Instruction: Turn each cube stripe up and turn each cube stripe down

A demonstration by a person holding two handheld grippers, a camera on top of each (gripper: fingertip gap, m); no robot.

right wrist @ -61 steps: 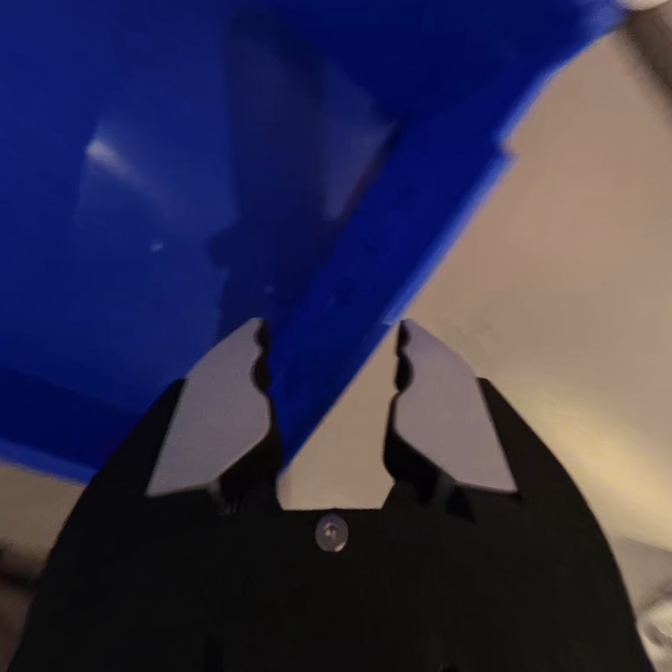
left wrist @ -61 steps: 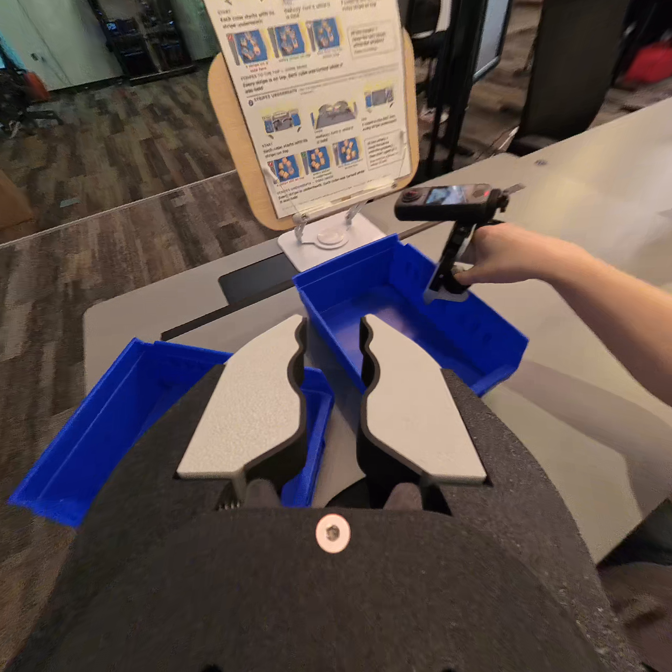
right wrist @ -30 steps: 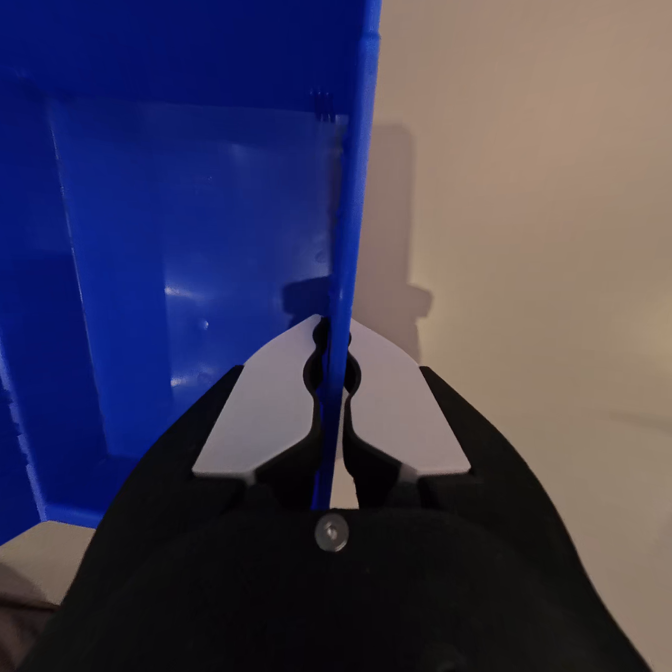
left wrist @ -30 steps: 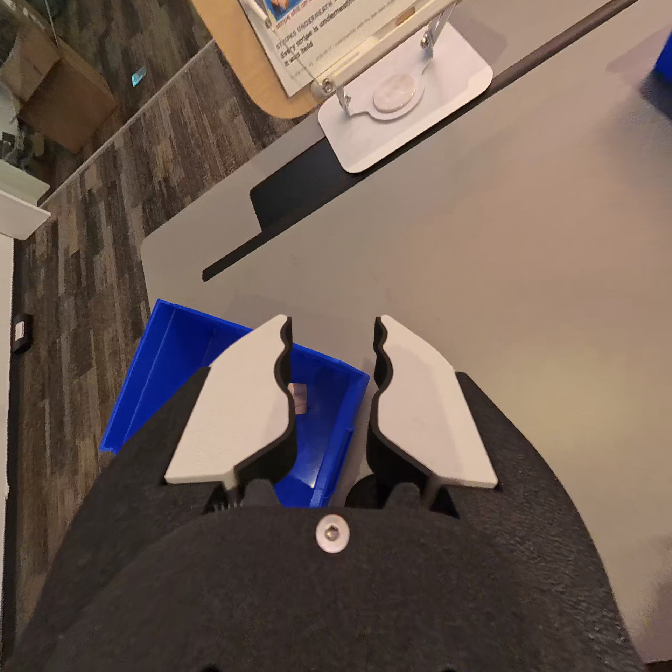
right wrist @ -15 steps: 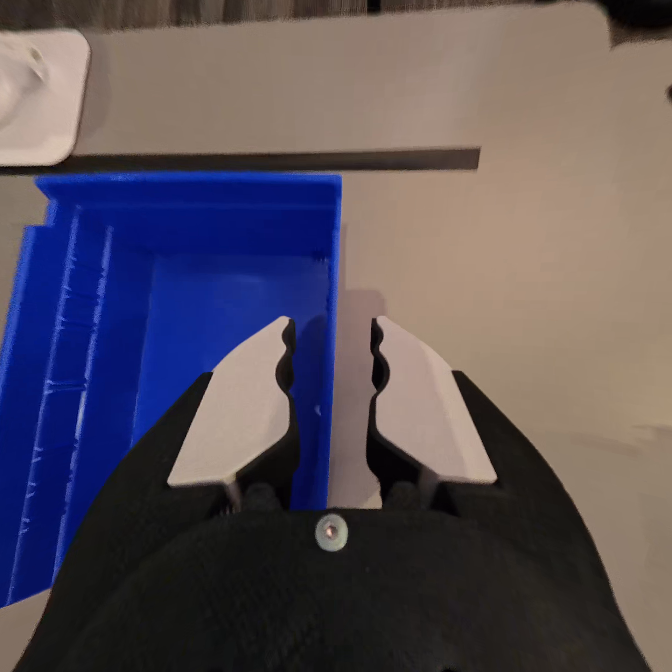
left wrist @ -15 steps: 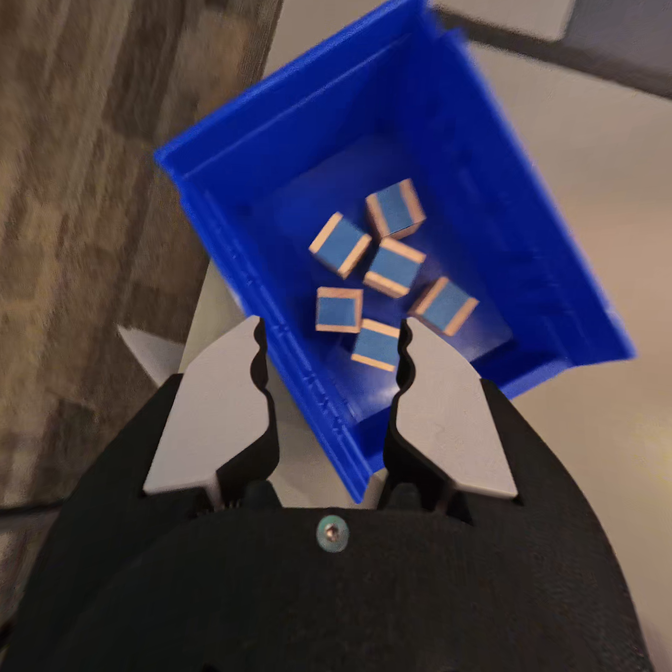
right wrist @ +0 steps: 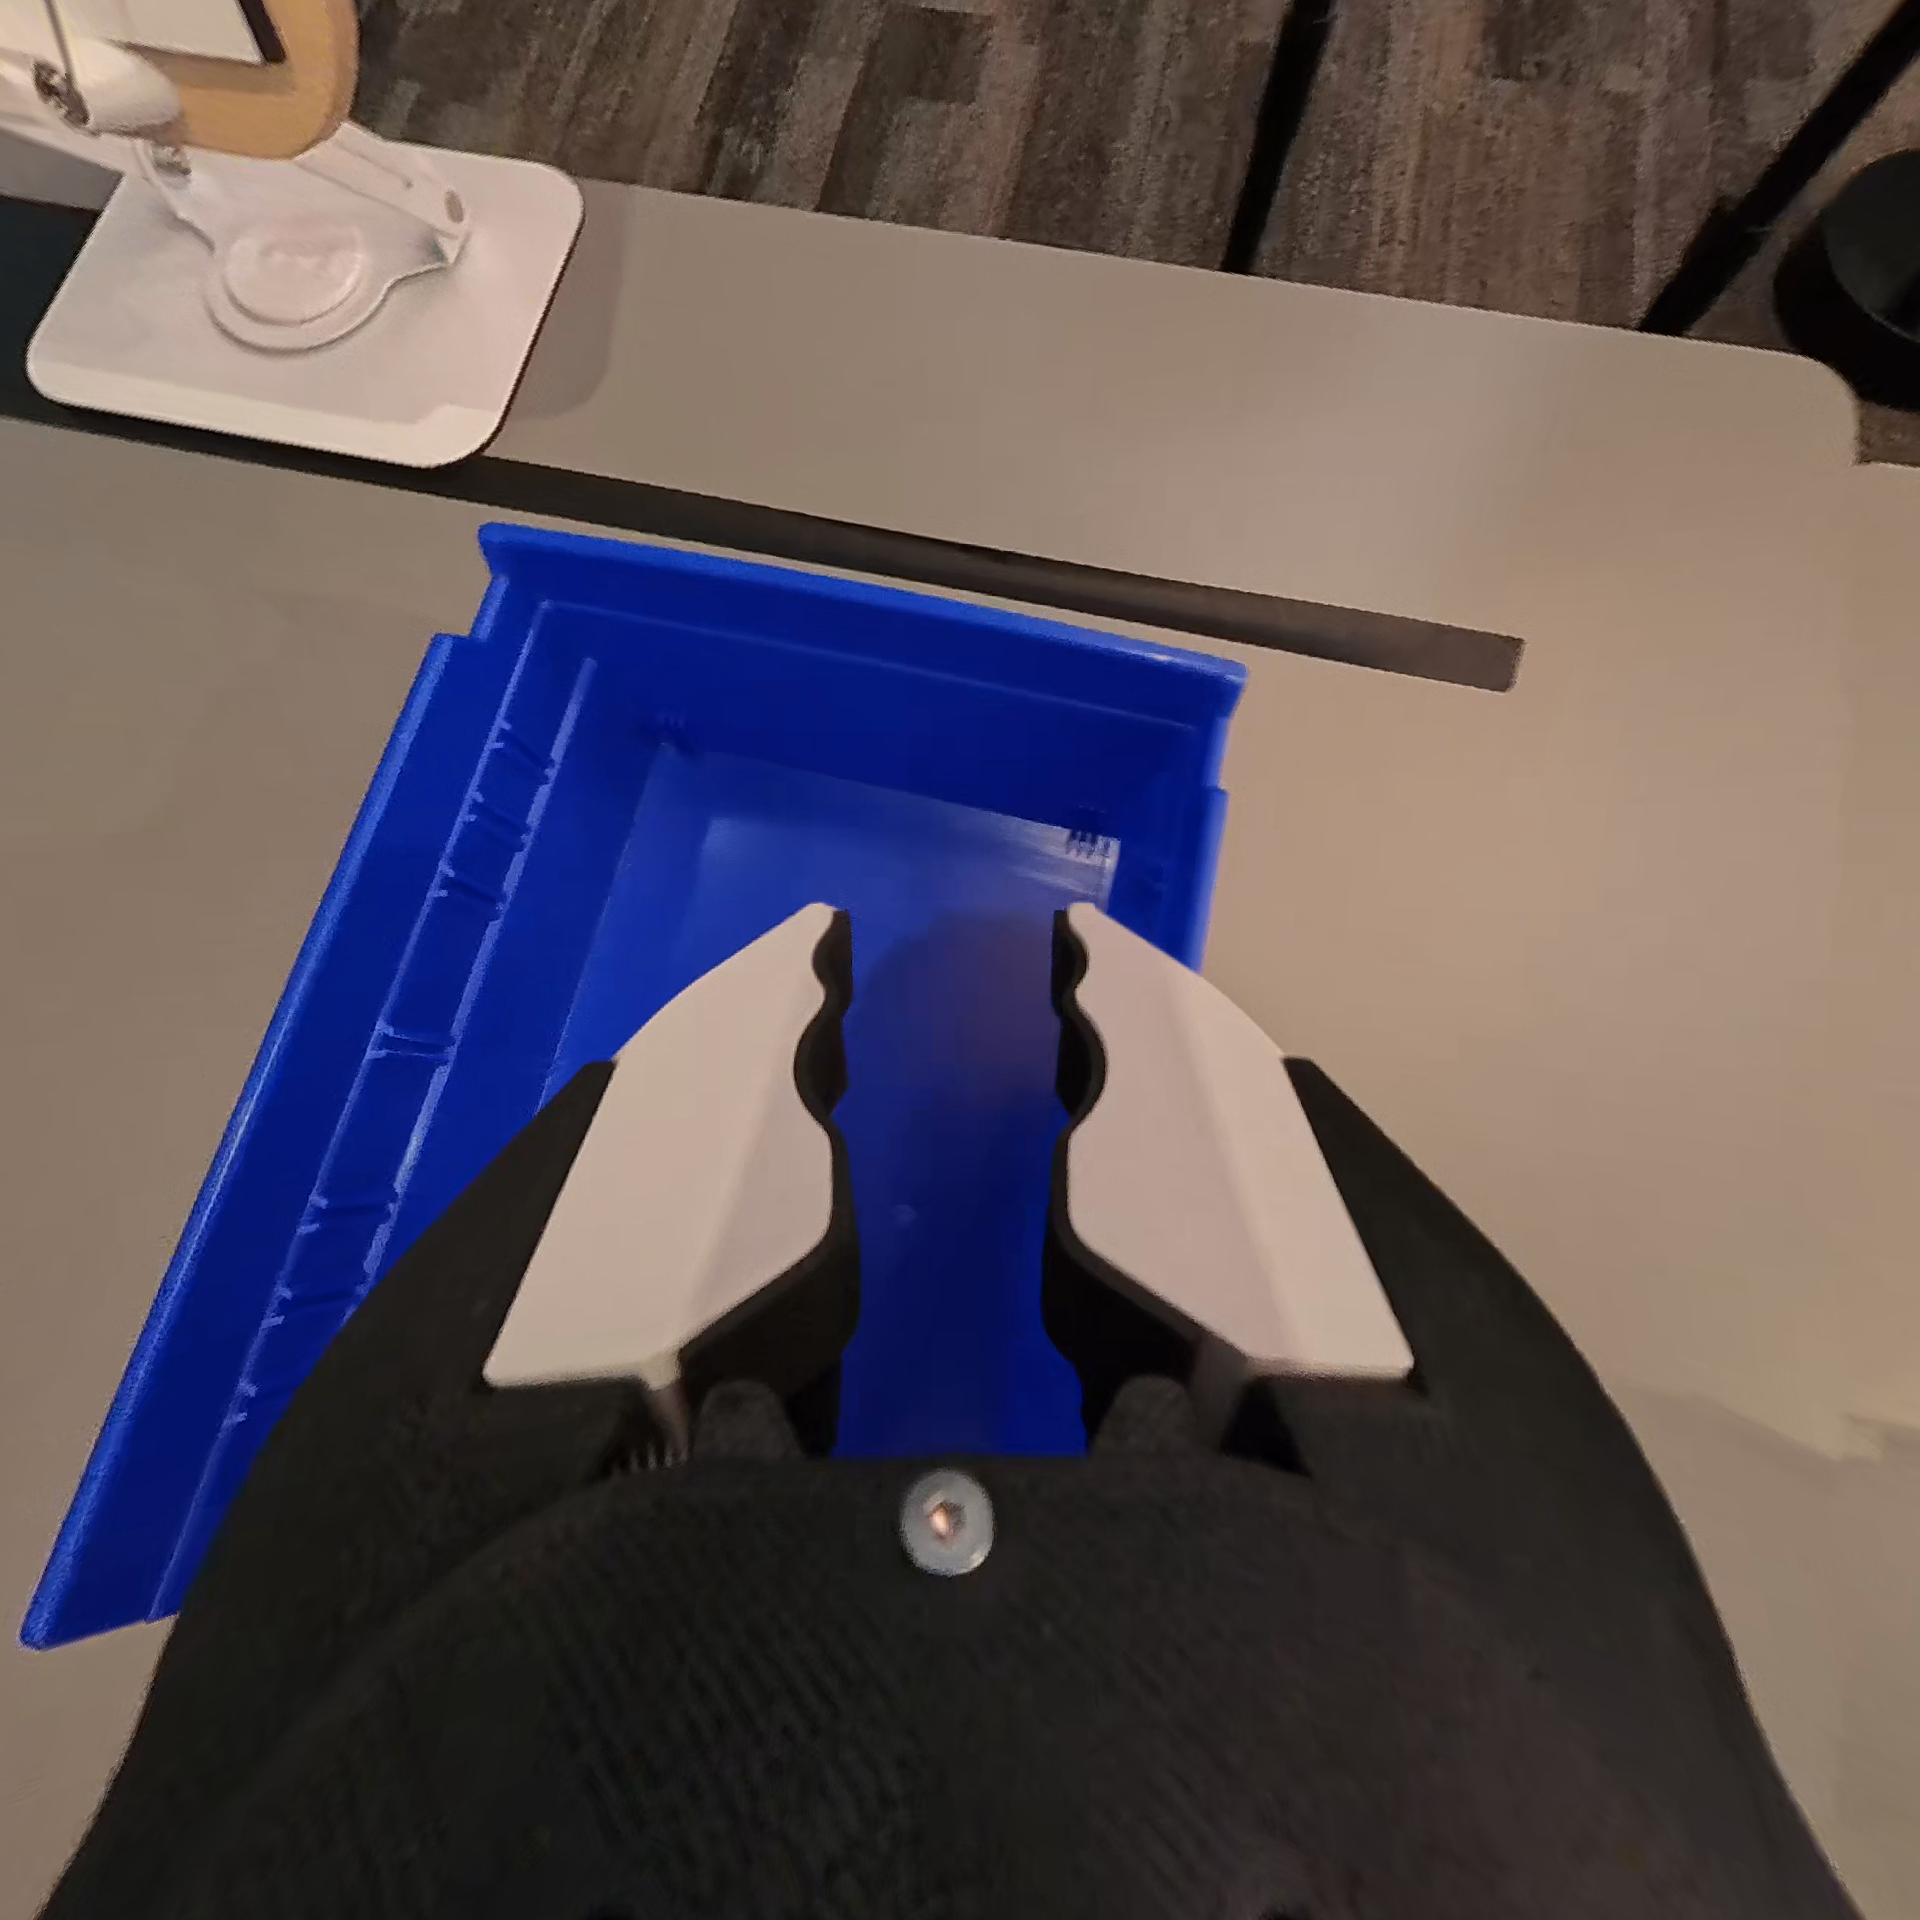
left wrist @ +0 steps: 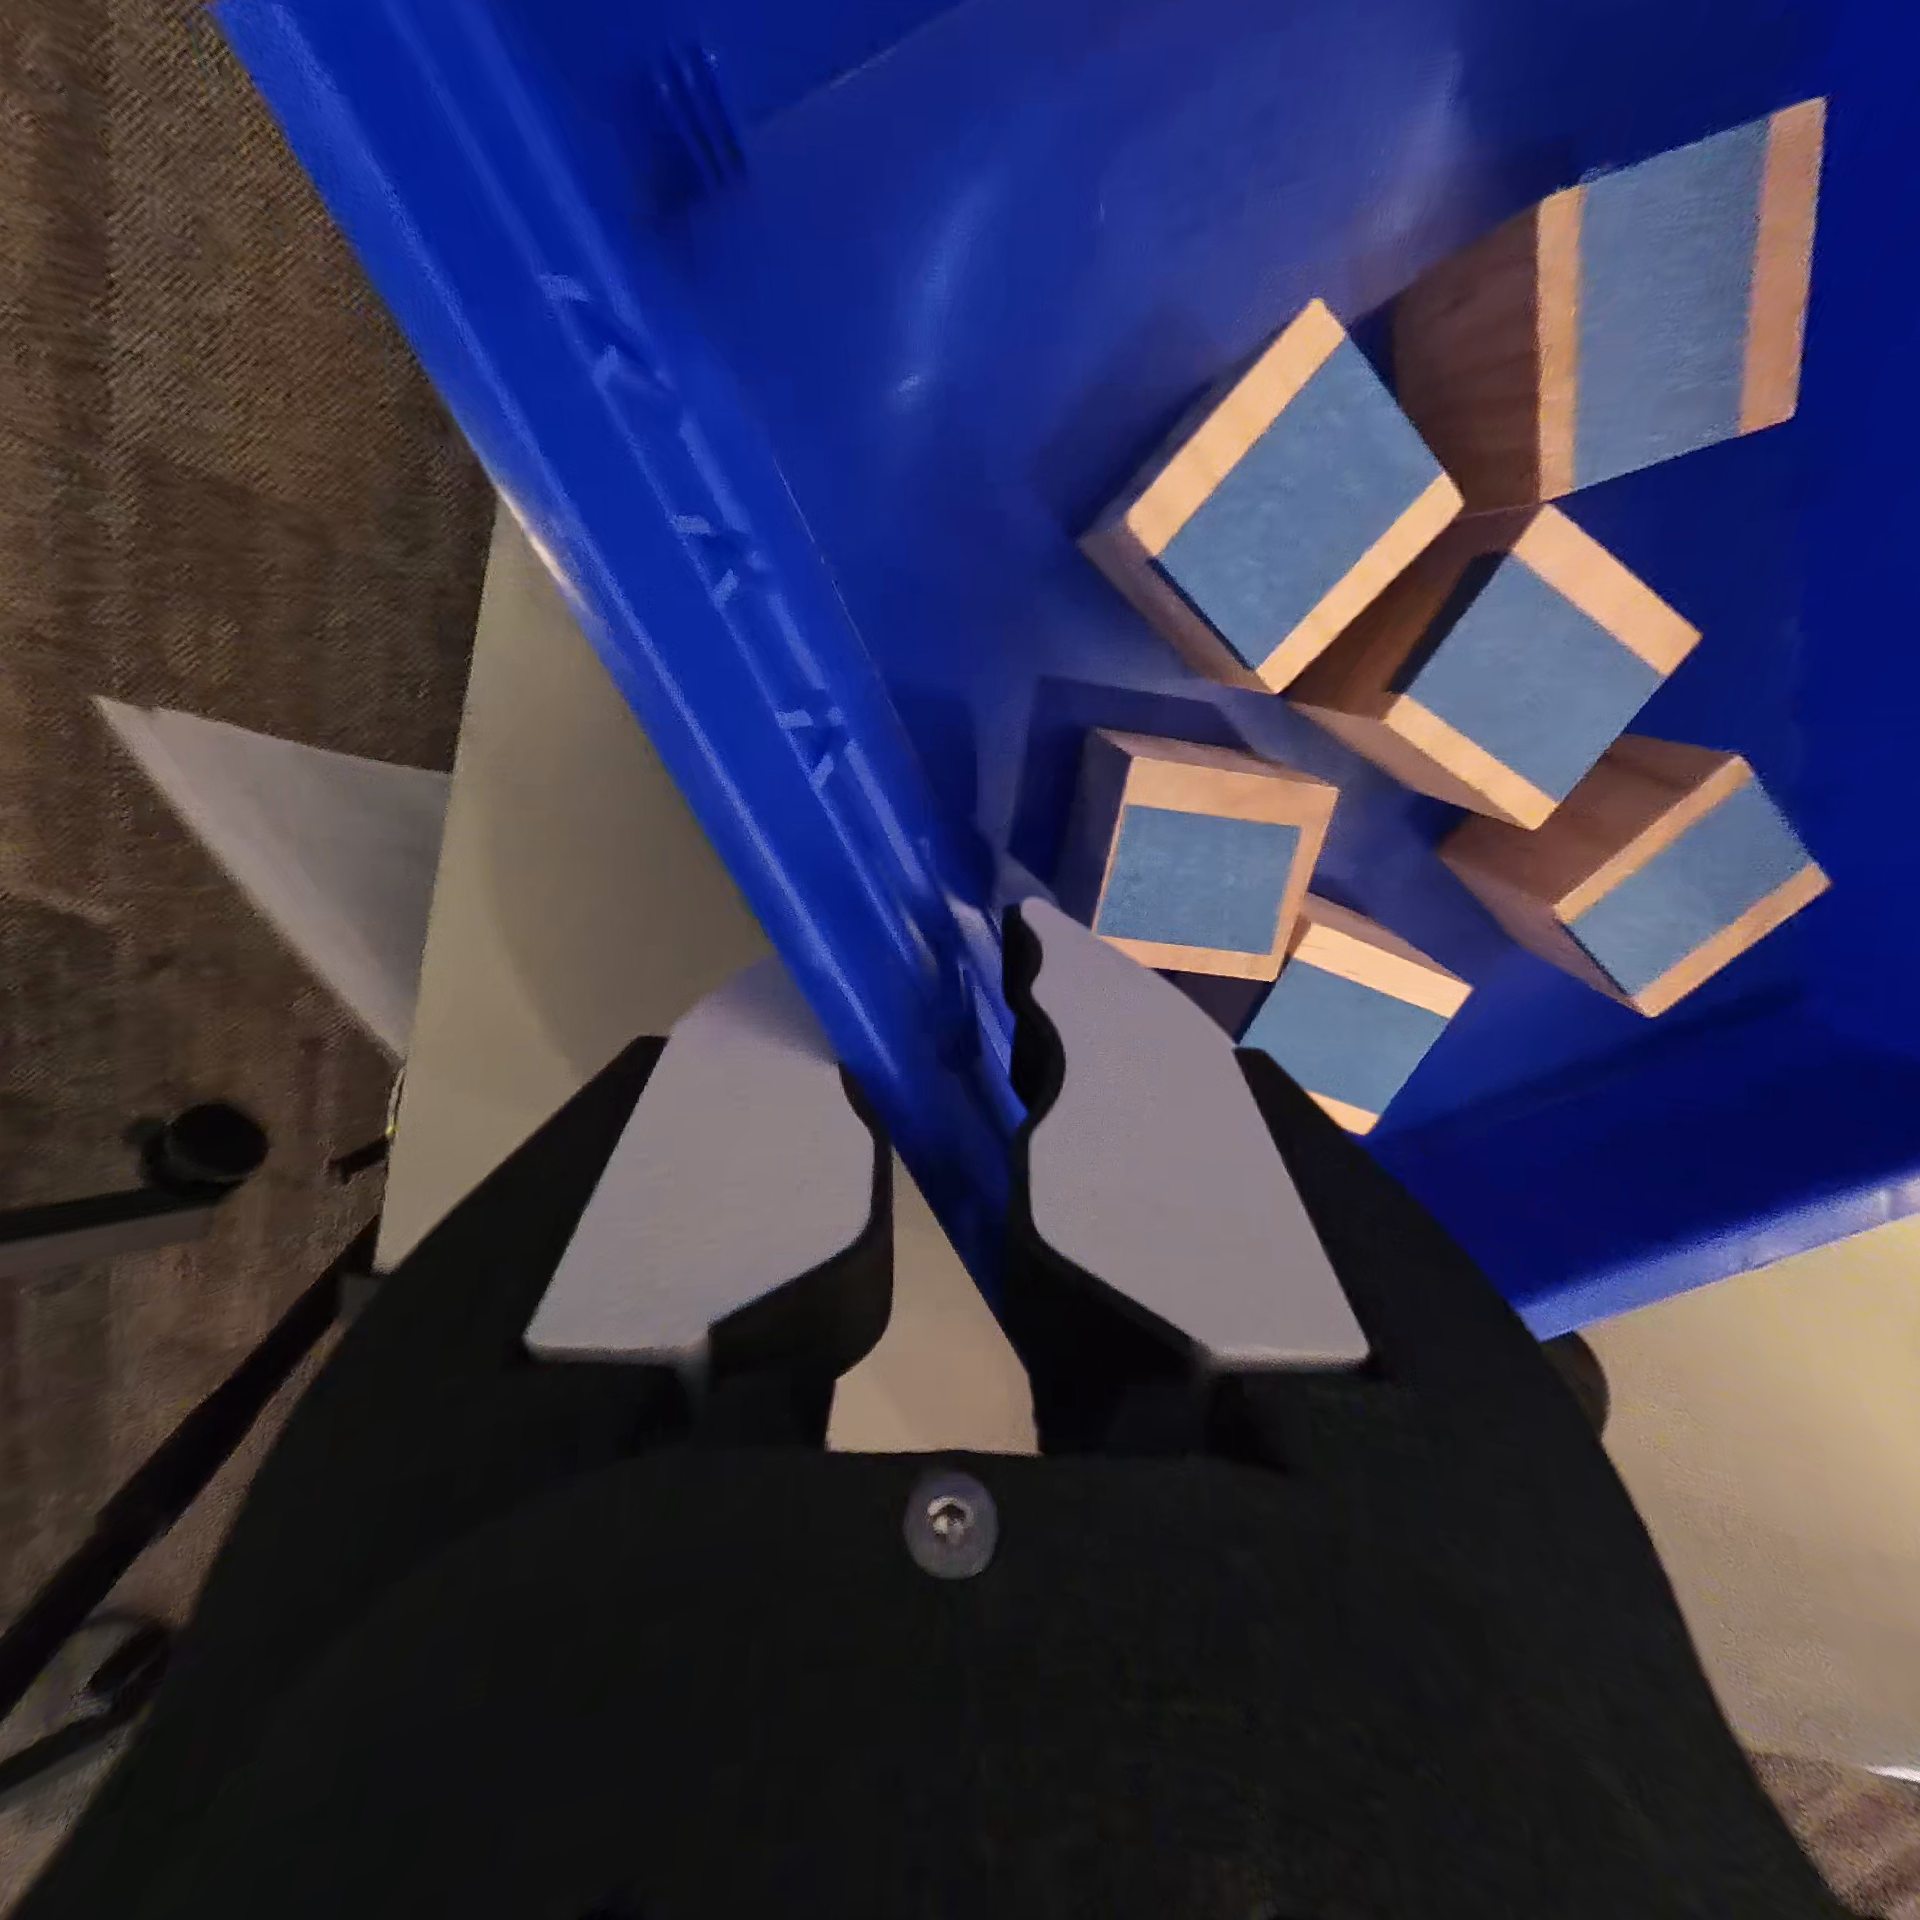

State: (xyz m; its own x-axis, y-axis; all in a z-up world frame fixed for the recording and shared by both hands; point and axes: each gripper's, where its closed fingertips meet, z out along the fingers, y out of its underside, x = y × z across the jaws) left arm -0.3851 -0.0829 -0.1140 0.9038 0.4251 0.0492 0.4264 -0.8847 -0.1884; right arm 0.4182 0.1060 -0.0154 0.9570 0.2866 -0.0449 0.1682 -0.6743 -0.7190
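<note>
Black tongs (right wrist: pixel 951 997), pale grey fingers (right wrist: pixel 686 1174)

In the left wrist view we see six cubes (left wrist: pixel 1455 665) clustered inside a bin (left wrist: pixel 665 499), toward its right half, several touching one another. The bin's left wall runs between our left gripper (left wrist: pixel 935 997) fingers, one inside the bin and one outside. In the right wrist view a second bin (right wrist: pixel 831 665) sits on the table (right wrist: pixel 1455 935) beneath our right gripper (right wrist: pixel 951 914); a stand base (right wrist: pixel 312 332) lies behind it, to the left.
</note>
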